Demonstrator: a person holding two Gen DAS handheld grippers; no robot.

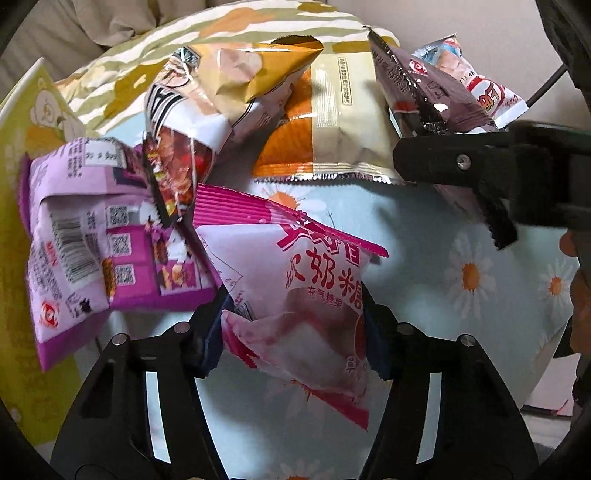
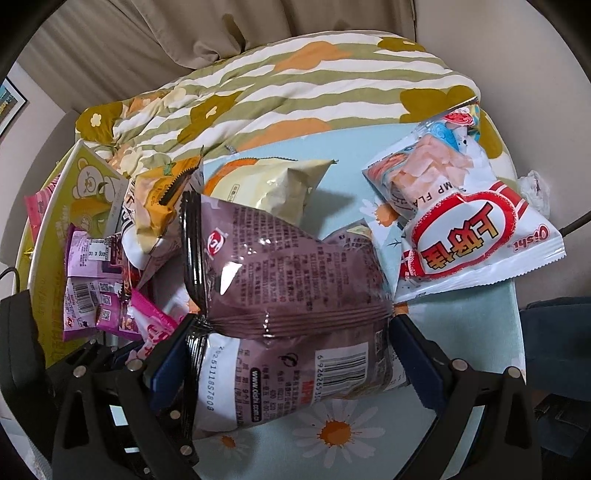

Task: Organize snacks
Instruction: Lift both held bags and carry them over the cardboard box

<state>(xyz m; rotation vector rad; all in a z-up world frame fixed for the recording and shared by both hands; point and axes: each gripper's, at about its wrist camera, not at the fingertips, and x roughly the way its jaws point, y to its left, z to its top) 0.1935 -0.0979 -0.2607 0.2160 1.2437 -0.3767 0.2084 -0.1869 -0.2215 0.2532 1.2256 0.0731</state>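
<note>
My left gripper is shut on a pink marshmallow bag and holds it above the daisy-print sheet. My right gripper is shut on a brown snack bag, lifted off the sheet; that gripper also shows at the right of the left wrist view, with the brown bag in it. A white Oishi shrimp bag lies at the far right. A purple bag, a yellow-orange bag and a cream bag lie in a pile at the left and middle.
A yellow-green bear-print box stands along the left side of the pile. A striped flowered quilt is bunched behind the snacks. The light blue daisy sheet shows bare in front. A beige curtain hangs behind.
</note>
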